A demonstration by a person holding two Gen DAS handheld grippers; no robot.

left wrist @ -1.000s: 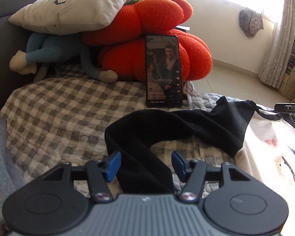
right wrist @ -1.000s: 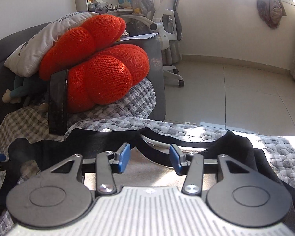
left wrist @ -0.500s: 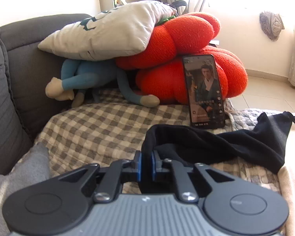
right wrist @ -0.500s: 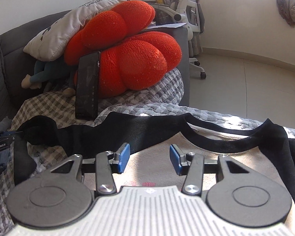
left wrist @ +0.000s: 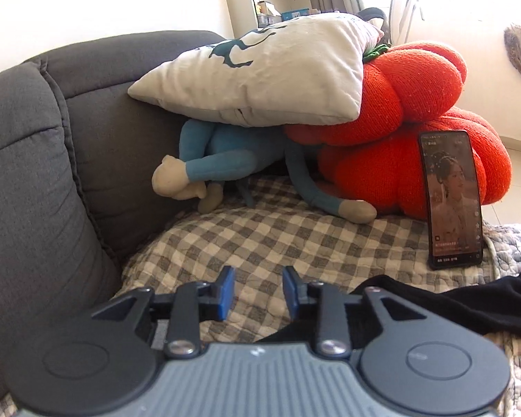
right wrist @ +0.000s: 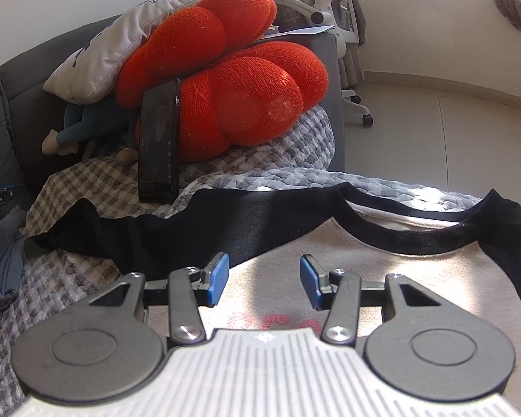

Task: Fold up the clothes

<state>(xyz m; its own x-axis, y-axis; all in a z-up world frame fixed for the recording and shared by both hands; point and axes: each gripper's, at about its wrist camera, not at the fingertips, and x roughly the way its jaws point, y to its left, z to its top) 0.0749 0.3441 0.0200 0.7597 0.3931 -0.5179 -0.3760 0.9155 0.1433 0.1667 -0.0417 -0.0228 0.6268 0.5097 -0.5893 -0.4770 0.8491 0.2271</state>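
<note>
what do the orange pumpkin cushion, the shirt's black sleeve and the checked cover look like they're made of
Orange pumpkin cushion: a nubby knit, probably yarn or chenille; fine looped grain, matte. Black sleeve: soft matte jersey, likely cotton; it drapes in limp folds without shine. Checked cover: quilted woven cotton by its look; puckered stitched squares, dull finish.

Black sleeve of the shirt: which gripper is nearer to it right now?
Left. The left gripper, jaws opening and empty, sits right over the black sleeve. The right gripper hovers over the shirt's cream front, beside it.
</note>
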